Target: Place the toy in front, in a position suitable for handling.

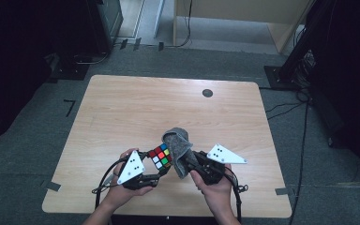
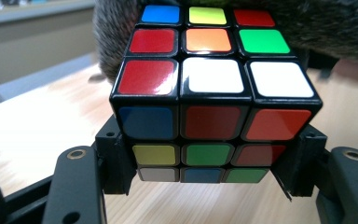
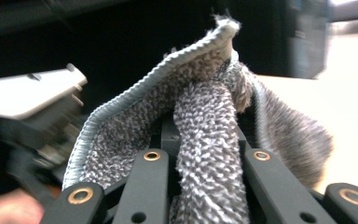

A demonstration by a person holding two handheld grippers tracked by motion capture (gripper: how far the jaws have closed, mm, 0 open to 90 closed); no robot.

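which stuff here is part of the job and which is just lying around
In the job:
- puzzle cube, clamped in the left gripper
- grey cloth, gripped by the right gripper, against the cube

Lying about:
- dark round disc on the table
- floor cables

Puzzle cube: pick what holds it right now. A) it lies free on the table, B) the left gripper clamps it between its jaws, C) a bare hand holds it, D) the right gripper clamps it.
B: in the left gripper view the puzzle cube sits clamped between the left gripper jaws, above the table, while the right gripper grips a grey cloth.
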